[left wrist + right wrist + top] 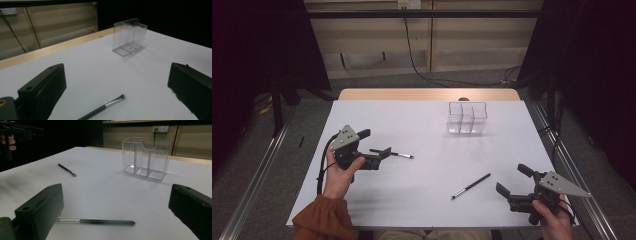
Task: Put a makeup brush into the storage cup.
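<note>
Two thin black makeup brushes lie on the white table [422,165]. One brush [393,153] [101,108] [67,170] lies at the left, just under my left gripper [376,143], whose jaws stand open above it. The other brush [471,186] [96,221] lies at the front right, a little left of my right gripper [512,181], also open and empty. A clear plastic organiser [467,118] [129,36] [146,157] with three compartments stands empty toward the back of the table.
A wooden strip [427,94] runs along the table's far edge. Dark curtains hang at both sides, and a cable [412,55] trails on the floor behind. Metal rails [257,170] flank the table.
</note>
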Action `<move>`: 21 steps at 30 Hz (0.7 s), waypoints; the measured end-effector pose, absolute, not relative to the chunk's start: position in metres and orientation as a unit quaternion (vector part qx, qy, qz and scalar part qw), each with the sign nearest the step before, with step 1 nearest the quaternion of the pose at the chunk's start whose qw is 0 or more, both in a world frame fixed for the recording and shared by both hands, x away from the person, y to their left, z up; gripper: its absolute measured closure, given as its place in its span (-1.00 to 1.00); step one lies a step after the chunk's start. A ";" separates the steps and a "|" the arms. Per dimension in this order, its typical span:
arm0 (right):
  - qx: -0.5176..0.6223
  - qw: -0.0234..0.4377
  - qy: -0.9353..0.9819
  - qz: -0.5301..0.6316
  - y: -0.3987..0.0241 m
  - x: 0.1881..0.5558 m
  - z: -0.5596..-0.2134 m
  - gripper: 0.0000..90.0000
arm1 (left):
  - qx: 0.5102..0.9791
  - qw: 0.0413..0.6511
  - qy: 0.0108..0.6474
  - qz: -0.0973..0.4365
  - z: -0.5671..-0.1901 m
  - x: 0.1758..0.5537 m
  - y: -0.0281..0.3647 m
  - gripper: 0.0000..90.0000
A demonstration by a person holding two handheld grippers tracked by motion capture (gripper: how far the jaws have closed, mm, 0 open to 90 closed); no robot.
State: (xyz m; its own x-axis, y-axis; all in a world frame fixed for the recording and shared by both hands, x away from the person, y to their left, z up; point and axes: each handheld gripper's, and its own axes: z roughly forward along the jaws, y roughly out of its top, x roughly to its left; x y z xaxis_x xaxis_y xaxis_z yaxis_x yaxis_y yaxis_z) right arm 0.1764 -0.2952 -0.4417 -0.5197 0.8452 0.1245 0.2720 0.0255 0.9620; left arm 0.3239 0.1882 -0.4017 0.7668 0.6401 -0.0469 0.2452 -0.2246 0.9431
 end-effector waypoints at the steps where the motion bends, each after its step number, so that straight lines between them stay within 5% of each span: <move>1: 0.417 0.256 0.669 0.560 -0.295 0.177 -0.442 -1.00 | 0.764 0.549 0.286 0.179 -0.401 0.326 0.186 -0.94; 21: 0.415 0.257 0.672 0.557 -0.296 0.176 -0.443 -1.00 | 0.799 0.522 0.248 0.168 -0.374 0.361 0.151 -0.93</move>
